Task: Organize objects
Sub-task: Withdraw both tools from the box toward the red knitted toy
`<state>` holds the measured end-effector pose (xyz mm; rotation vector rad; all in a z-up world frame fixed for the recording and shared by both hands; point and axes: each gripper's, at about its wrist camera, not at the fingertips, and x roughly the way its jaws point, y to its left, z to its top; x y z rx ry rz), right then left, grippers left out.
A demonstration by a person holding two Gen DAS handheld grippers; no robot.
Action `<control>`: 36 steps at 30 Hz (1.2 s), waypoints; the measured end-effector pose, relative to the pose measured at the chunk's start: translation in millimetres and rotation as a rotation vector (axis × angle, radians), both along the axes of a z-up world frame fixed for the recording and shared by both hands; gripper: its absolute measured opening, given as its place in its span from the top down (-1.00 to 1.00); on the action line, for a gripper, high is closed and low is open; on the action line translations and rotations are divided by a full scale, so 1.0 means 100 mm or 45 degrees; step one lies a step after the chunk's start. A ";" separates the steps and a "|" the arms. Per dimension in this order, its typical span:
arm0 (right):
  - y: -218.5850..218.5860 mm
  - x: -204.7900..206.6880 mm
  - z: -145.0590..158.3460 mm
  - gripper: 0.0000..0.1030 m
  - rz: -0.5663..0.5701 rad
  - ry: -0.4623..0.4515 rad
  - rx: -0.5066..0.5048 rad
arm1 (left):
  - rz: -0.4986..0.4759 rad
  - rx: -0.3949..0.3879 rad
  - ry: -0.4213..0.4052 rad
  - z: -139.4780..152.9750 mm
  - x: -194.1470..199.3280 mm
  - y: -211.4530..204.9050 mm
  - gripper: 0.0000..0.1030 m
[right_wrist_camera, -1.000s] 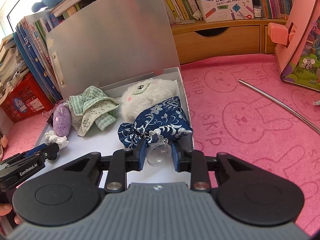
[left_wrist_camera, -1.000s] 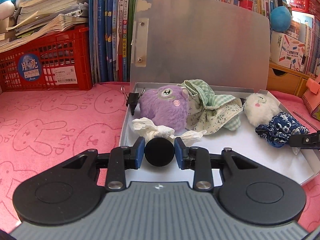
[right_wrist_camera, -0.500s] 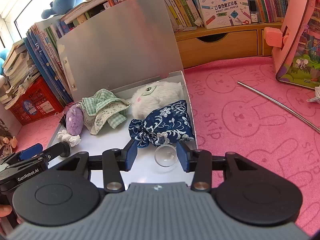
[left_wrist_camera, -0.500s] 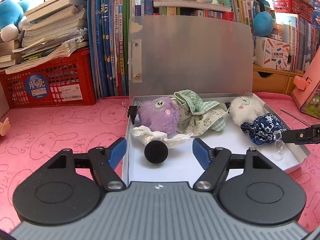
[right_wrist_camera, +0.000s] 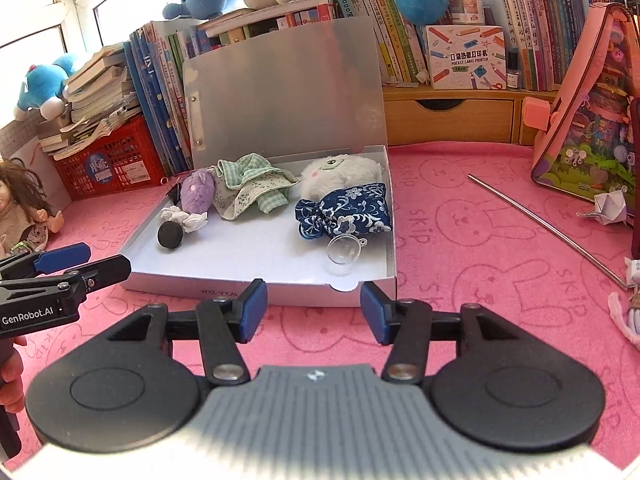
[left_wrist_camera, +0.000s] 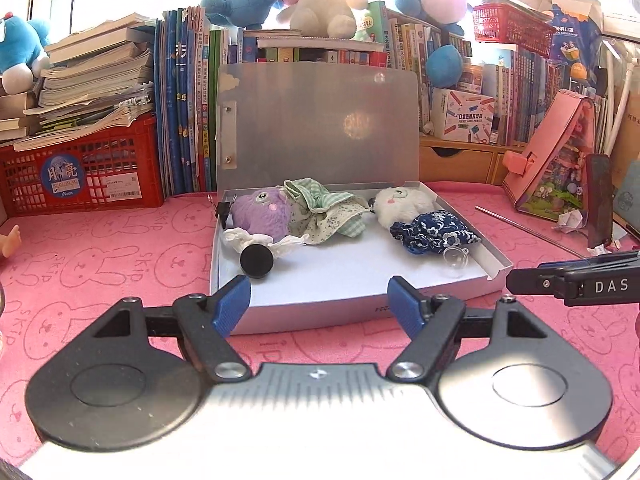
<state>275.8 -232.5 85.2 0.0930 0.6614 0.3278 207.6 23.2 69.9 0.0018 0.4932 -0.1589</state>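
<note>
An open white box (left_wrist_camera: 360,314) with its lid raised lies on the pink mat. Inside it are a purple plush (left_wrist_camera: 260,212), a checked green cloth (left_wrist_camera: 328,212), a white plush (left_wrist_camera: 400,204), a blue flowered pouch (left_wrist_camera: 434,232), a crumpled tissue (left_wrist_camera: 240,237), a black round piece (left_wrist_camera: 256,261) and a clear plastic dome (left_wrist_camera: 456,258). My left gripper (left_wrist_camera: 318,296) hangs open just before the box's front wall, empty. My right gripper (right_wrist_camera: 313,300) is short of the front wall (right_wrist_camera: 260,292), jaws opening with nothing between them; the dome (right_wrist_camera: 344,252) lies beyond them.
A steel rod (right_wrist_camera: 540,224), a folded paper (right_wrist_camera: 610,208) and a pink toy house (right_wrist_camera: 592,120) sit on the mat at the right. A red crate (left_wrist_camera: 80,168) with books stands back left, a doll (right_wrist_camera: 20,208) far left. Shelves of books line the back.
Both grippers have opened and drawn back out of the box. The left one let go of the black round piece, the right one the clear dome; both pieces now lie in the box.
</note>
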 end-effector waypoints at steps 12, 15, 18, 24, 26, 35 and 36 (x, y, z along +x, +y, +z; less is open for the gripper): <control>-0.08 -0.81 -0.08 -0.36 0.019 -0.144 -0.135 | -0.089 0.008 -0.016 -0.17 -0.79 0.00 -0.66; -0.10 -0.96 -0.13 -0.36 0.029 -0.144 -0.143 | -0.105 0.000 -0.005 -0.25 -0.93 0.02 -0.66; -0.13 -1.09 -0.15 -0.37 0.023 -0.154 -0.158 | -0.129 -0.002 0.014 -0.32 -1.08 0.03 -0.66; -0.21 -1.37 -0.22 -0.43 -0.020 -0.184 -0.179 | -0.128 -0.003 0.011 -0.35 -1.40 0.03 -0.68; -0.20 -1.45 -0.23 -0.45 -0.022 -0.210 -0.209 | -0.143 -0.013 0.012 -0.35 -1.53 0.02 -0.72; -0.24 -1.80 -0.25 -0.51 -0.047 -0.282 -0.251 | -0.222 -0.051 -0.027 -0.25 -1.97 -0.19 -0.74; -0.24 -1.84 -0.26 -0.51 -0.051 -0.283 -0.251 | -0.237 -0.063 -0.028 -0.24 -1.99 -0.23 -0.74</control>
